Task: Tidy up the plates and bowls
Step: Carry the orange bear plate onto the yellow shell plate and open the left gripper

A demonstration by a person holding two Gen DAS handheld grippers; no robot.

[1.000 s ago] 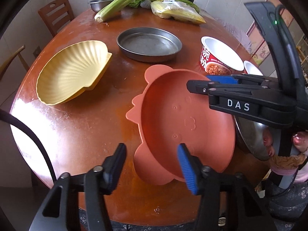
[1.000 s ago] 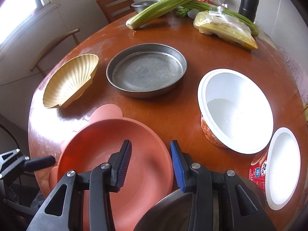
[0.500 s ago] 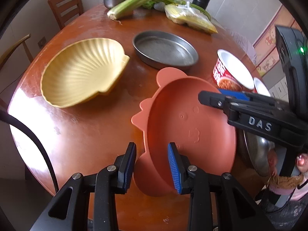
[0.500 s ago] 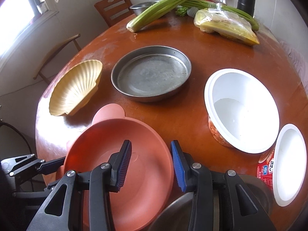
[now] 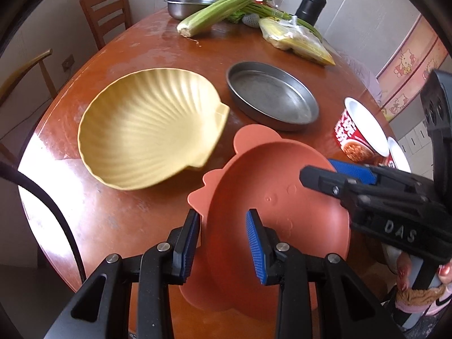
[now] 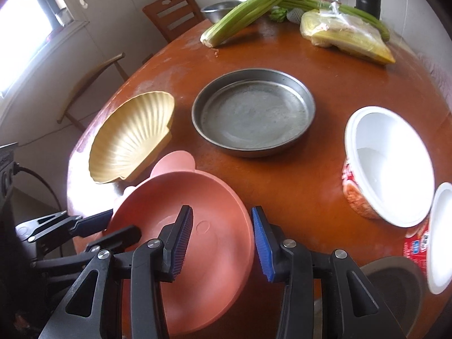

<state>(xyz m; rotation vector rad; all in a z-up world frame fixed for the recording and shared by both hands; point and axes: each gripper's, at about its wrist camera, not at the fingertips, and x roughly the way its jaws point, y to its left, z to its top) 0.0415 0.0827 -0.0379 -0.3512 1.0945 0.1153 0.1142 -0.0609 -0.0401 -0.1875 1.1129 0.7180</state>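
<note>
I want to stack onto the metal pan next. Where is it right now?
The round metal pan sits mid-table in the right wrist view, with the yellow shell-shaped dish on its left, the white instant-noodle bowl on its right and the pink plate nearer the camera.

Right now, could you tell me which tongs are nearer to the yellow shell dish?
Left. The left tongs grip the pink plate at its rim on the side of the shell dish; the right tongs hold the plate's opposite rim, farther away.
</note>
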